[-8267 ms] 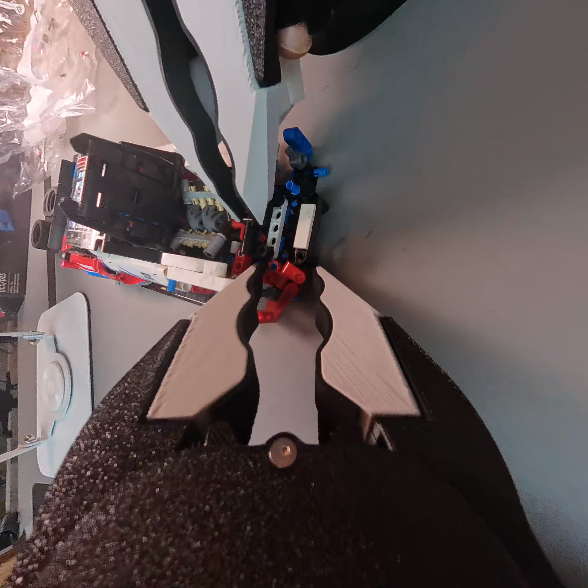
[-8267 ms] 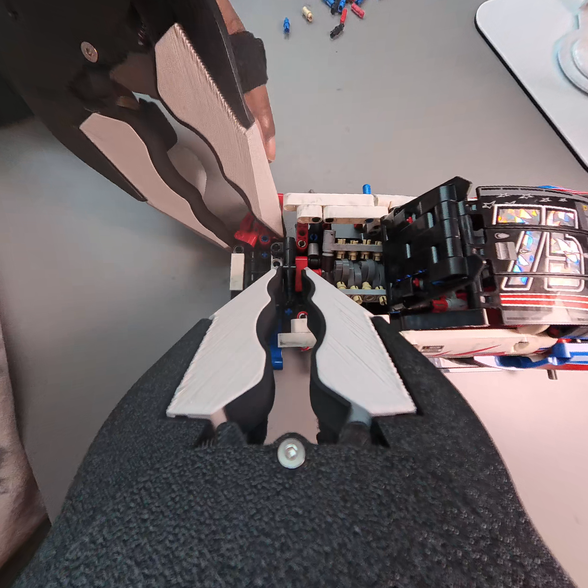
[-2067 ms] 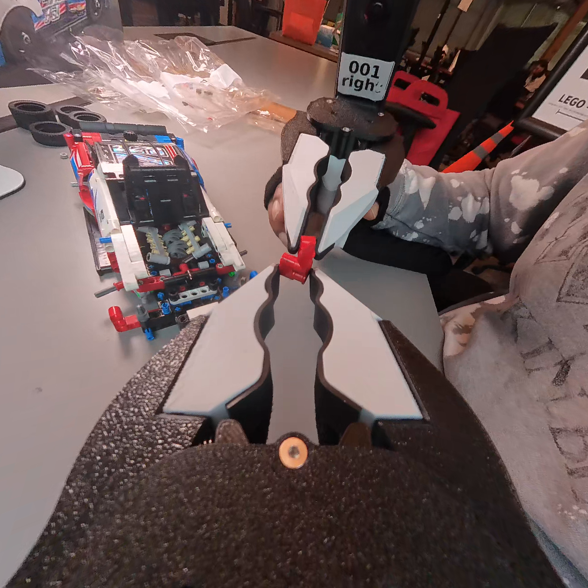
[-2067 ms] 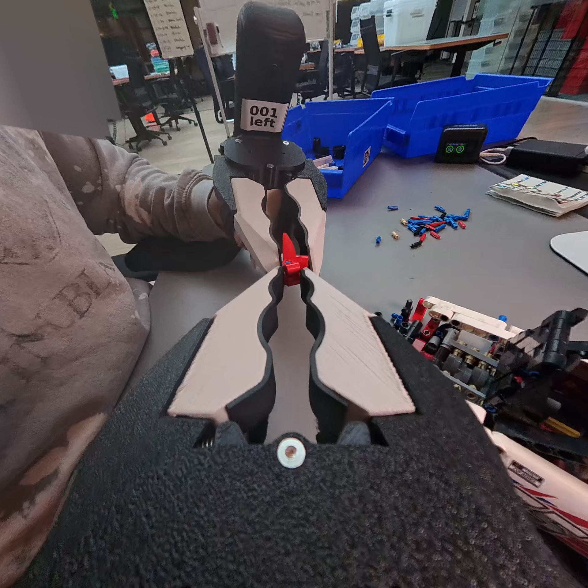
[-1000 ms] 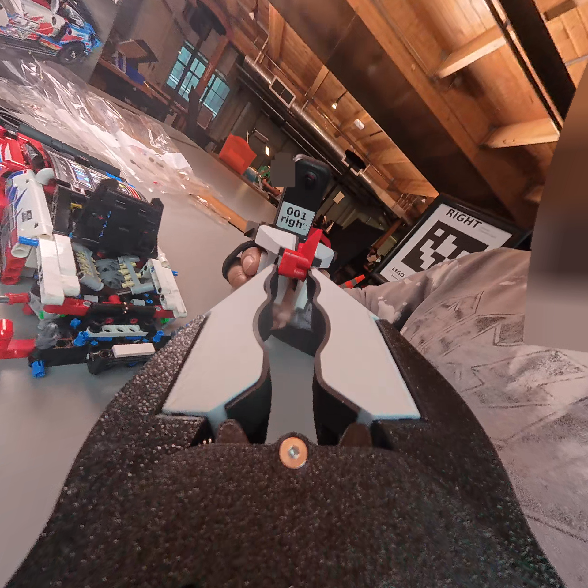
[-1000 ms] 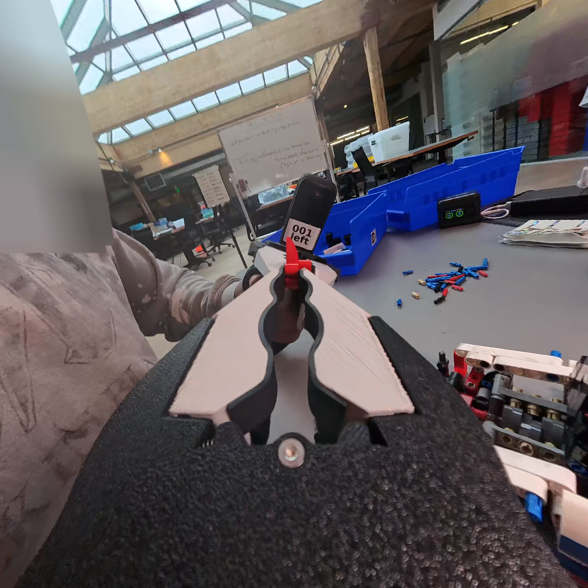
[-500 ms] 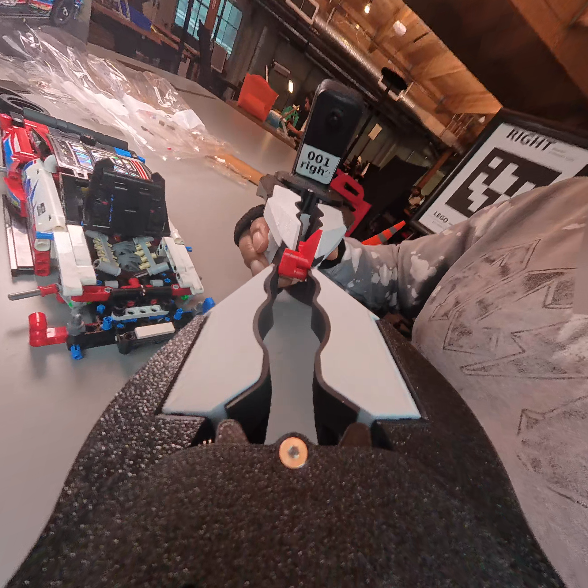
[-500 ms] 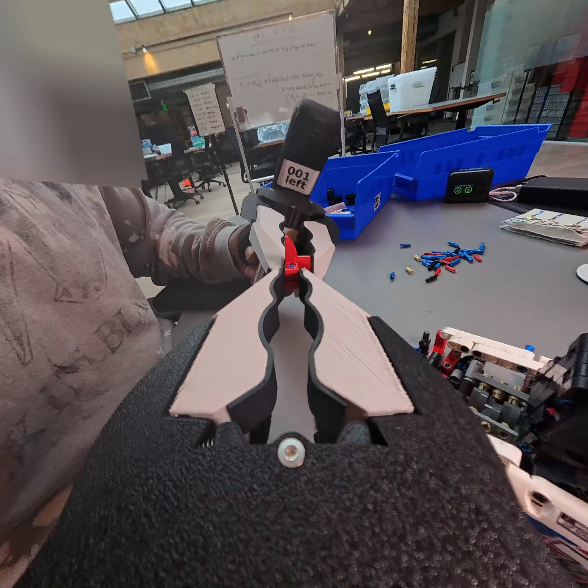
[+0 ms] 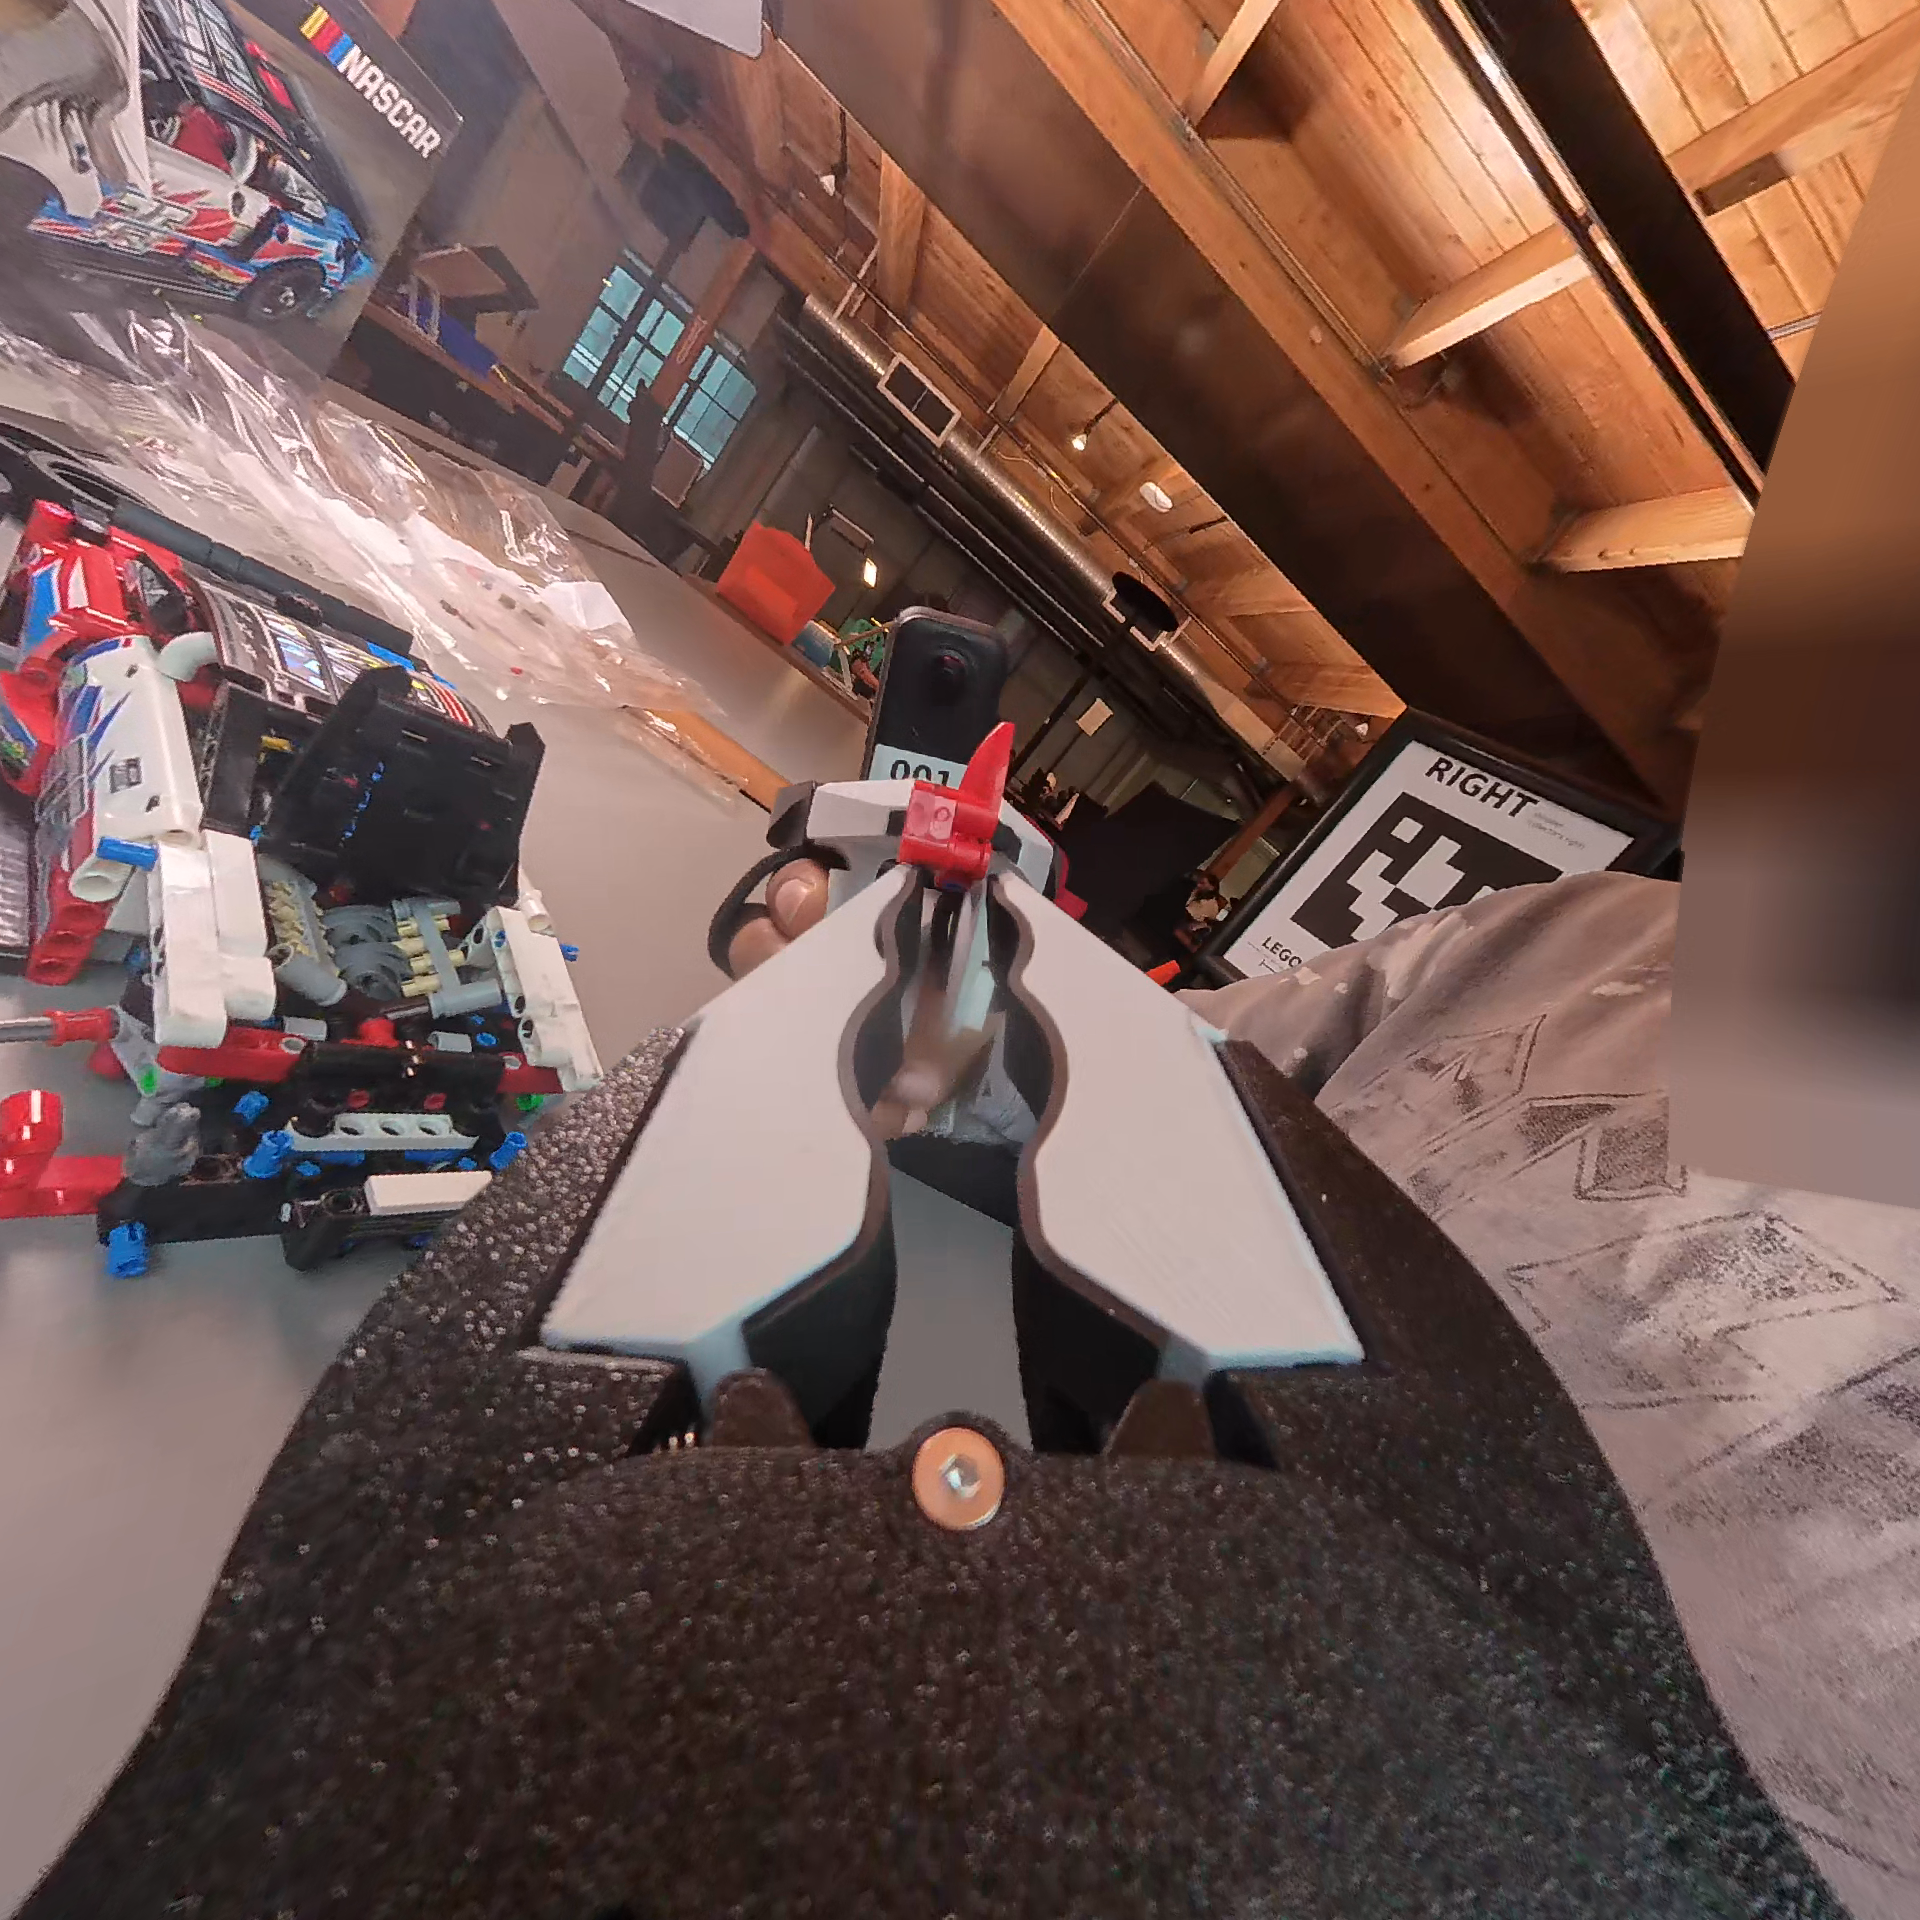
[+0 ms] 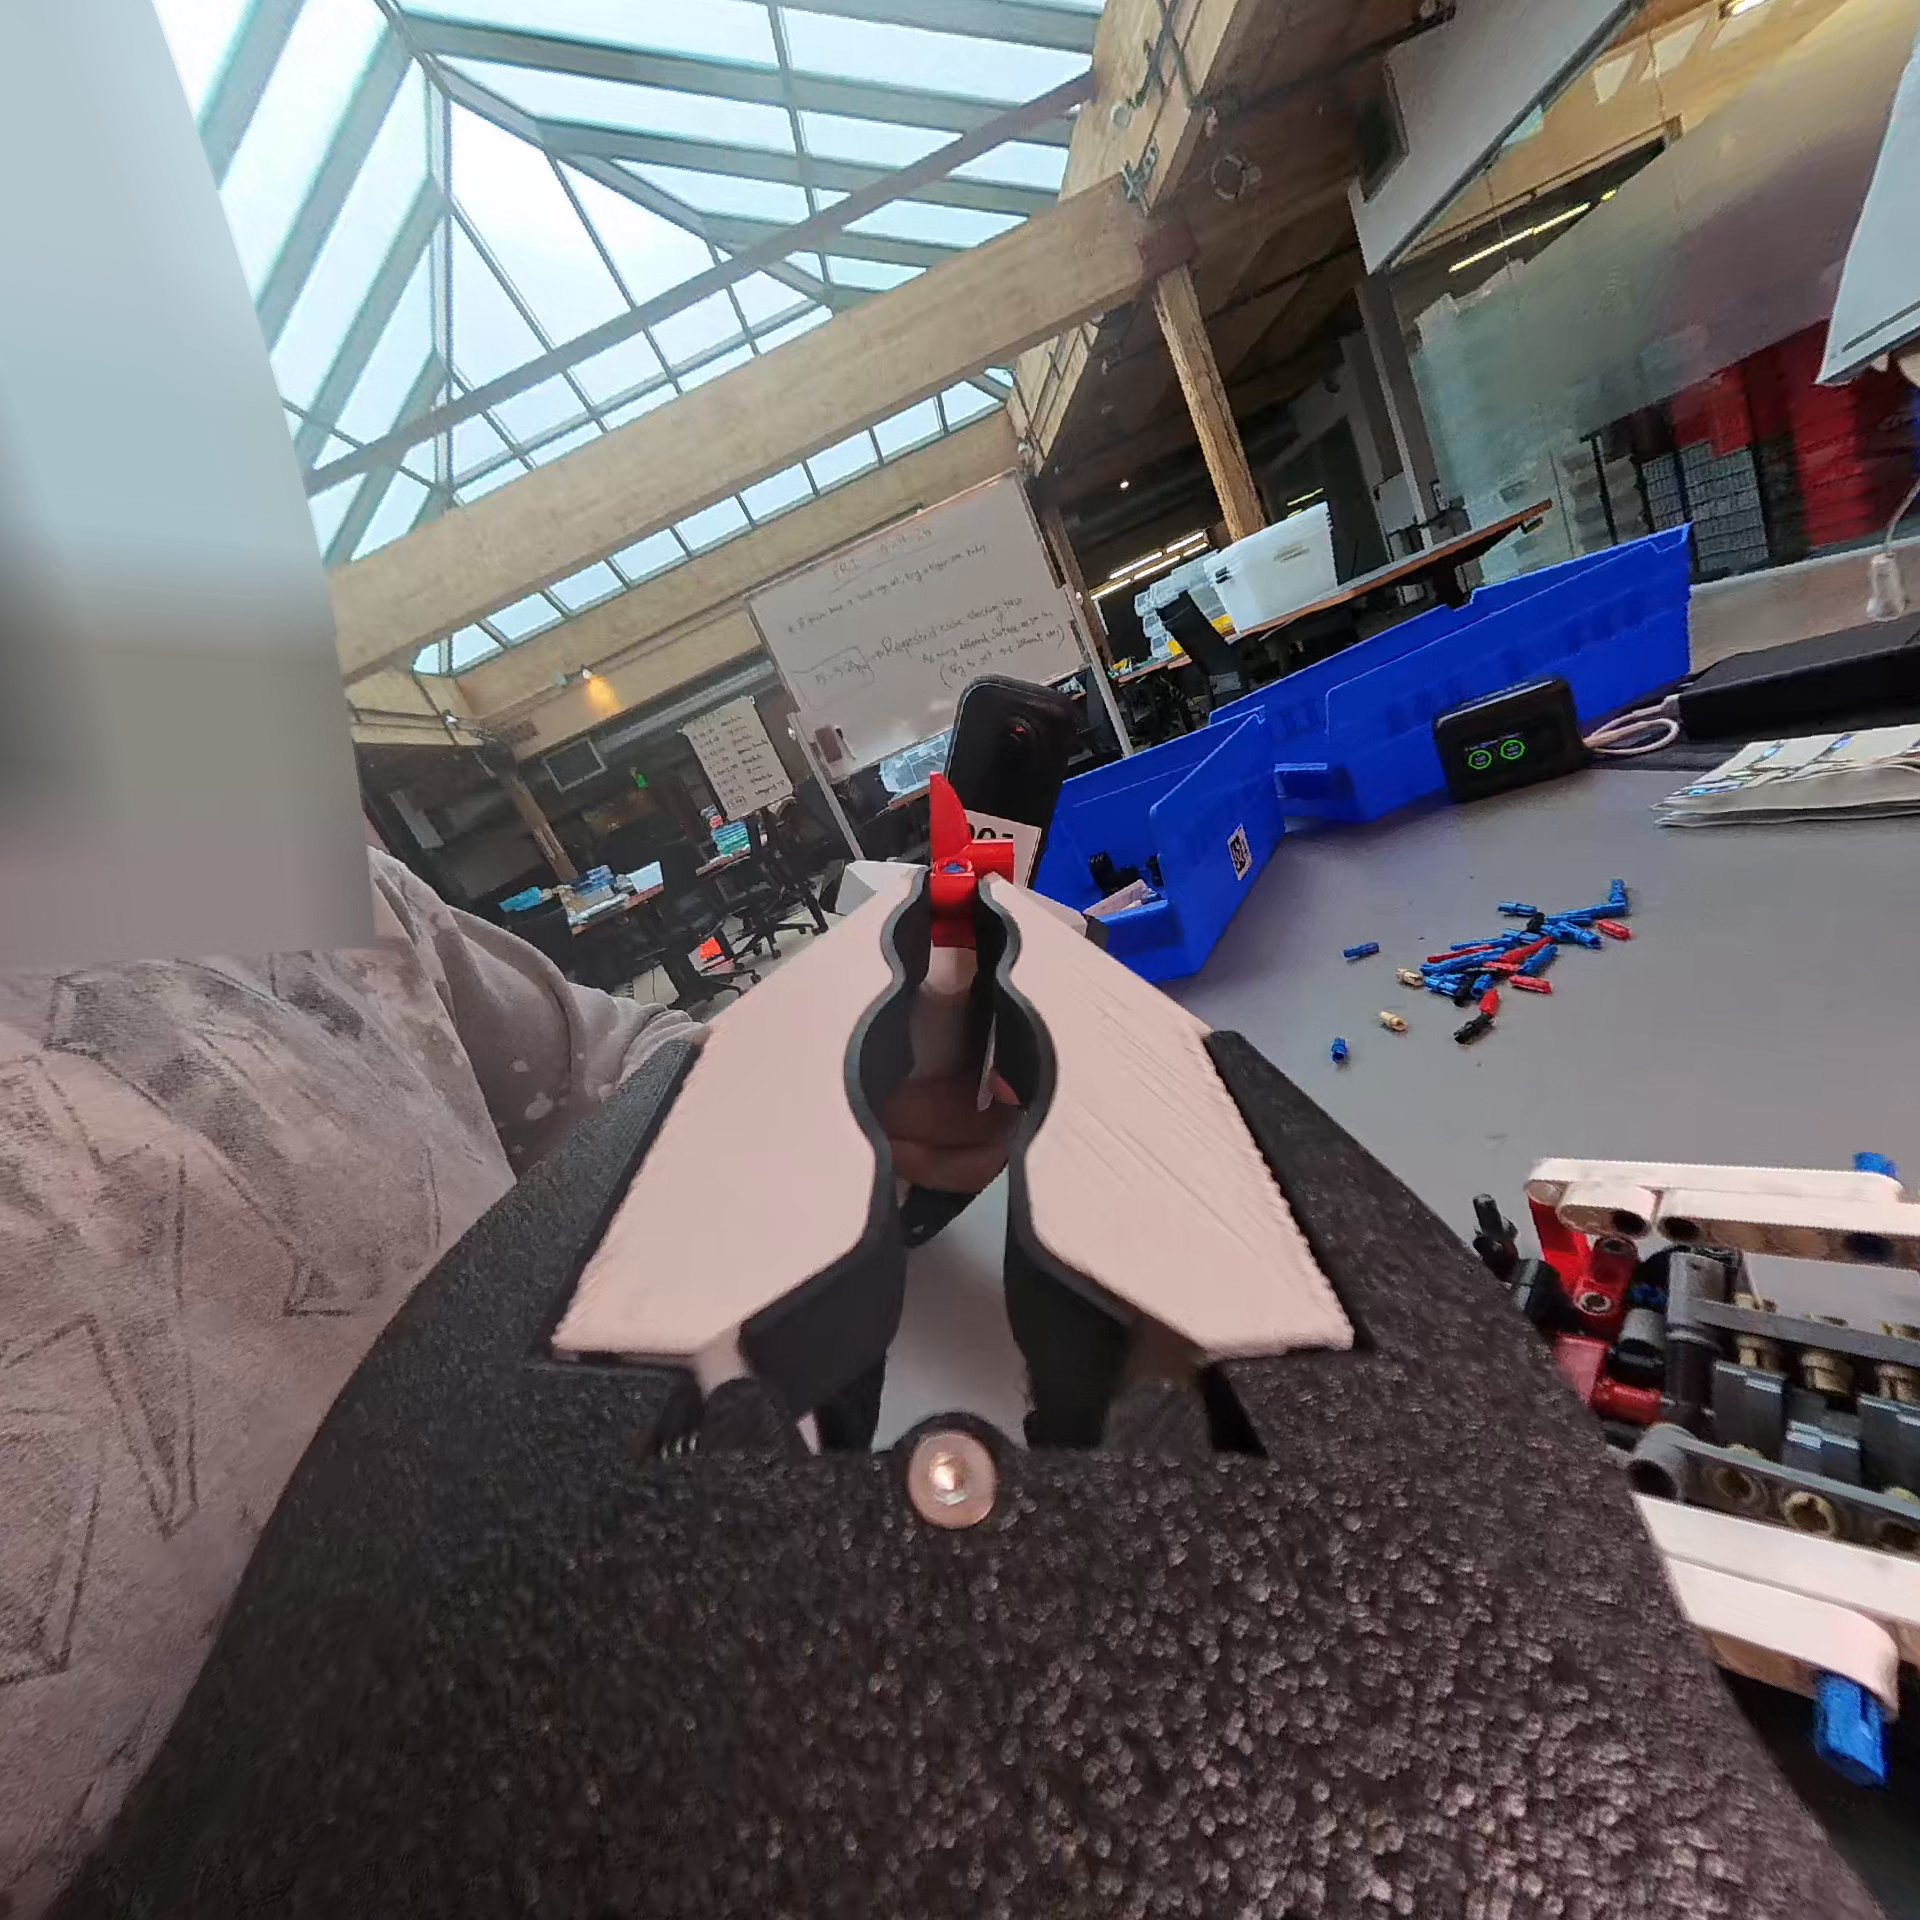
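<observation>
Red brick piece (image 9: pixel 951 821), small with a pointed fin, is pinched at the tips of both grippers, lifted above the grey bench (image 10: pixel 1714 997). Left gripper (image 9: pixel 948 883) and right gripper (image 10: pixel 956 894) face each other, jaws narrowed onto it. A half-built toy car (image 9: pixel 312 883) sits to the left gripper's left; loose pins (image 10: pixel 1496 956) and blue bins (image 10: pixel 1351 748) lie beyond the right.
</observation>
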Motion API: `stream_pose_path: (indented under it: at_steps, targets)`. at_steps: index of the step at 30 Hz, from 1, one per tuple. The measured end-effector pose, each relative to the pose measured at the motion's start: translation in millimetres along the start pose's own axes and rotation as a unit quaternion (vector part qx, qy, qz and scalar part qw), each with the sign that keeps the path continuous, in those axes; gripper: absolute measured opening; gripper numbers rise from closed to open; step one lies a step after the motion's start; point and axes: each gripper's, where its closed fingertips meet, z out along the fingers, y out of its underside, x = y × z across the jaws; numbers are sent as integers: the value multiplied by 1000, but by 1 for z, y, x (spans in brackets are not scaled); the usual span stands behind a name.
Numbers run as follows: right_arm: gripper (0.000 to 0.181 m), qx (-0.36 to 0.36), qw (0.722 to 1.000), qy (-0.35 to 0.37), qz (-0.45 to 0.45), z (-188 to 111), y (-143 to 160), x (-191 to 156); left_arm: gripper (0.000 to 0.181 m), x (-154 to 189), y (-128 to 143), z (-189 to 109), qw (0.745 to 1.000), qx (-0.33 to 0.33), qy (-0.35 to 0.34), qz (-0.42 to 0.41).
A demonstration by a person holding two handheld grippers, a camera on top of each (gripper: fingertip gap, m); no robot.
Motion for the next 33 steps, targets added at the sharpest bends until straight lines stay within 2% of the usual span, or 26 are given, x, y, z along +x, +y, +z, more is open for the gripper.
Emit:
stream_pose_path:
  at_steps: [9,11,12,17,21,25,33]
  targets:
    - [7,-17,996,46,-72,3,5,7,11,-8,-2,-2,998,24,2,-55]
    - [7,-13,998,32,-56,3,5,4,21,-9,-1,-1,998,22,4,-62]
    - [7,-9,999,24,-47,3,4,3,25,-10,-1,-1,998,19,1,-56]
    - [6,-14,1000,-6,-14,3,5,-4,15,0,1,0,1000,3,4,20]
    - [7,-32,999,-18,8,2,10,-5,14,0,7,-2,992,-41,-32,111]
    - [6,-34,999,-15,9,0,11,-7,13,-1,17,-1,991,-81,-42,99]
    - [5,-18,999,-23,36,-1,8,-4,14,-3,23,2,995,-82,-27,56]
